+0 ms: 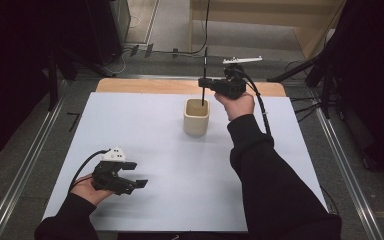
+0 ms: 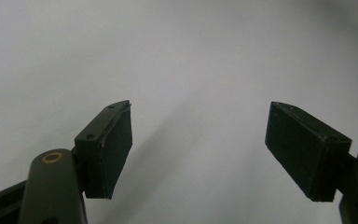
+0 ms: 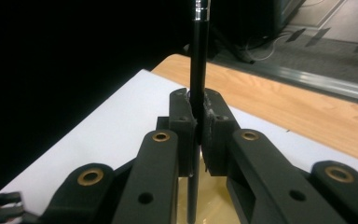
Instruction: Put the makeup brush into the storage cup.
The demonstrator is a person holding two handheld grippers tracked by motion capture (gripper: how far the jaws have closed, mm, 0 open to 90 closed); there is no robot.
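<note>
Above the cream cup (image 1: 196,118), the right hand-held gripper (image 1: 204,83) clamps a black pen (image 1: 203,75) dipping inside

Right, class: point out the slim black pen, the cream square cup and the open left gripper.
slim black pen (image 3: 198,70), right gripper view, on its shaft above the jaws.
cream square cup (image 1: 196,124), high view, on its front wall.
left gripper (image 1: 132,175), high view, between its jaw tips.

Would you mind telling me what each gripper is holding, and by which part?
The right gripper clamps a black pen at mid-length, upright over the cup. The left gripper holds nothing.
</note>
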